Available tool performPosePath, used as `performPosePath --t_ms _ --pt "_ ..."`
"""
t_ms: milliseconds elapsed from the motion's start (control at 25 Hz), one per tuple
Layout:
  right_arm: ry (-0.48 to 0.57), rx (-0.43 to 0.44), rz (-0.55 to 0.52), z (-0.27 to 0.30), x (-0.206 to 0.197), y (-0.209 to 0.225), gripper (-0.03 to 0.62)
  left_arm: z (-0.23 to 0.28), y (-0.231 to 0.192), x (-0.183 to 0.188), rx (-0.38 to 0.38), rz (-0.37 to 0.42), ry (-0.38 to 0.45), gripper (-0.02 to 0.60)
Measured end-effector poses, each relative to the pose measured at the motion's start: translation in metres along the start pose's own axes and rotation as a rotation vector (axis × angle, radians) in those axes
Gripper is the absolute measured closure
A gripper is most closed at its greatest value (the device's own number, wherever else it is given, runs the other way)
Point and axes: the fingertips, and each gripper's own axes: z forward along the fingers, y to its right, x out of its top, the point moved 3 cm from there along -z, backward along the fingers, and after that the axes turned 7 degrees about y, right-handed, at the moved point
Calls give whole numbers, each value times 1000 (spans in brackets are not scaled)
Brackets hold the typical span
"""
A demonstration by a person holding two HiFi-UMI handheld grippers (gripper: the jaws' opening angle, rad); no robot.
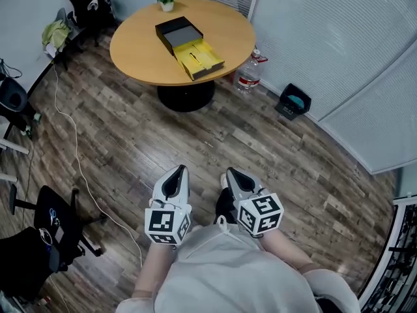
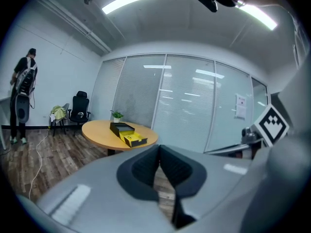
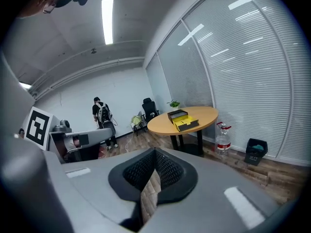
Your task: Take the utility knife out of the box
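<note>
Approach step: the box (image 1: 189,44) lies far off at 12 o'clock.
Left gripper (image 1: 176,172) and right gripper (image 1: 233,175) are clenched, empty; one must open there.

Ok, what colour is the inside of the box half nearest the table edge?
Yellow; that box half shows best in the head view.

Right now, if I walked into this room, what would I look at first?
Probably the round wooden table at the far side, with an open black box on it showing a bright yellow inside. Close up, the left gripper and right gripper stick out in front of the person, both shut and empty, well away from the table.
</note>
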Motion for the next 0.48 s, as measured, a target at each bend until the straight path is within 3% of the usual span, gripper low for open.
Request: performPosePath --t_ms 200,480 --pt "-28 55 4 54 38 64 594 82 0 17 48 9 0 577" --pt "-64 143 -71 121 93 157 594 200 9 41 106 12 14 577"
